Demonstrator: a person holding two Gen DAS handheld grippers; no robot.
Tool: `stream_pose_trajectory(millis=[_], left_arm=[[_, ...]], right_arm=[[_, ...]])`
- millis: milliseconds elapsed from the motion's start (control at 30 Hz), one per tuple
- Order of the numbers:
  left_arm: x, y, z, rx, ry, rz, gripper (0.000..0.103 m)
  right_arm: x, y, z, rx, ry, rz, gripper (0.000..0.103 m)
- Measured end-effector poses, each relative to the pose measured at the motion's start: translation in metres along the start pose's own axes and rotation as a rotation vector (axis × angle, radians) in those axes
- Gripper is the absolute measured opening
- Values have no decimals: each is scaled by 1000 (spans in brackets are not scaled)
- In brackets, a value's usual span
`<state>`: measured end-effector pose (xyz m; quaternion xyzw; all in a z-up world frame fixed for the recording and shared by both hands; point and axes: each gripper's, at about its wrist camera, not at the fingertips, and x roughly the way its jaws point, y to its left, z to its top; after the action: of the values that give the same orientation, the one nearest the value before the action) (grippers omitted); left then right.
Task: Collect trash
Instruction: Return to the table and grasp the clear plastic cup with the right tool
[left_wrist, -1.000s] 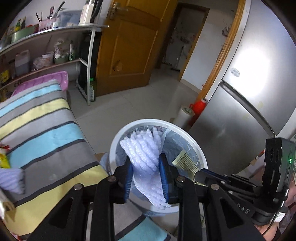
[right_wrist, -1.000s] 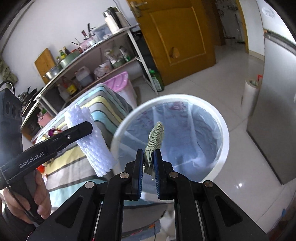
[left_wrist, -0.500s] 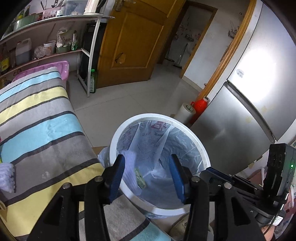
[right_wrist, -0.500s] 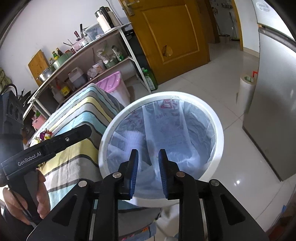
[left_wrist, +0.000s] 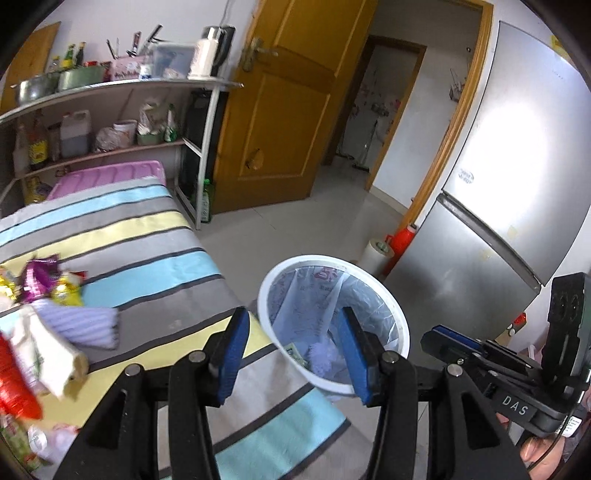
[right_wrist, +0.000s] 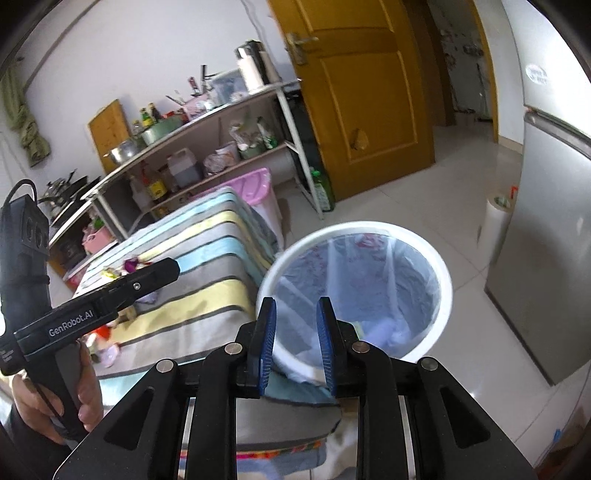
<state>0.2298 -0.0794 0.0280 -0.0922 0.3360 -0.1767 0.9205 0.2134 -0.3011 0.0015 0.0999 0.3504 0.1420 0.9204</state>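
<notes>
A white trash bin (left_wrist: 391, 306) lined with a clear bag stands on the floor beside the striped table (left_wrist: 122, 236). White foam netting (left_wrist: 323, 360) and a small green wrapper (left_wrist: 295, 350) lie inside it. My left gripper (left_wrist: 291, 354) is open and empty, over the table's corner near the bin. My right gripper (right_wrist: 295, 332) is open and empty above the bin's near rim (right_wrist: 280, 258). More trash lies on the table: another foam net (left_wrist: 88, 325), snack wrappers (left_wrist: 44, 277), a paper bag (left_wrist: 48, 354), a red packet (left_wrist: 14, 384).
A silver fridge (left_wrist: 517, 177) stands right of the bin, with a paper roll (left_wrist: 376, 251) and red bottle (left_wrist: 402, 236) at its foot. A metal shelf (left_wrist: 110, 88) with kitchenware, a pink bin (left_wrist: 110, 173) and an orange door (left_wrist: 288, 110) are behind.
Both grippers opened and dropped the foam netting and the green wrapper into the bin. Both have since pulled back and up; the left now views the table's trash.
</notes>
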Motion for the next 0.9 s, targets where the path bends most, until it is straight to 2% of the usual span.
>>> stream_pose_trajectory(millis=[267, 333, 400, 433, 633, 900], left_arm=[[-51, 18, -11, -15, -63, 51, 51], [-63, 22, -15, -21, -76, 63, 51], [-74, 28, -20, -27, -86, 77, 51], [-79, 31, -22, -29, -89, 86, 51], [-104, 50, -37, -47, -103, 125, 51], [-128, 84, -56, -104, -128, 205, 52]], right_arm=[[-20, 45, -9, -65, -14, 52, 24], [-22, 55, -13, -86, -16, 72, 26], [-22, 64, -14, -100, -13, 92, 34], [-21, 68, -16, -106, -12, 102, 36], [-21, 90, -21, -141, -16, 143, 36], [-5, 120, -26, -203, 25, 194, 37]])
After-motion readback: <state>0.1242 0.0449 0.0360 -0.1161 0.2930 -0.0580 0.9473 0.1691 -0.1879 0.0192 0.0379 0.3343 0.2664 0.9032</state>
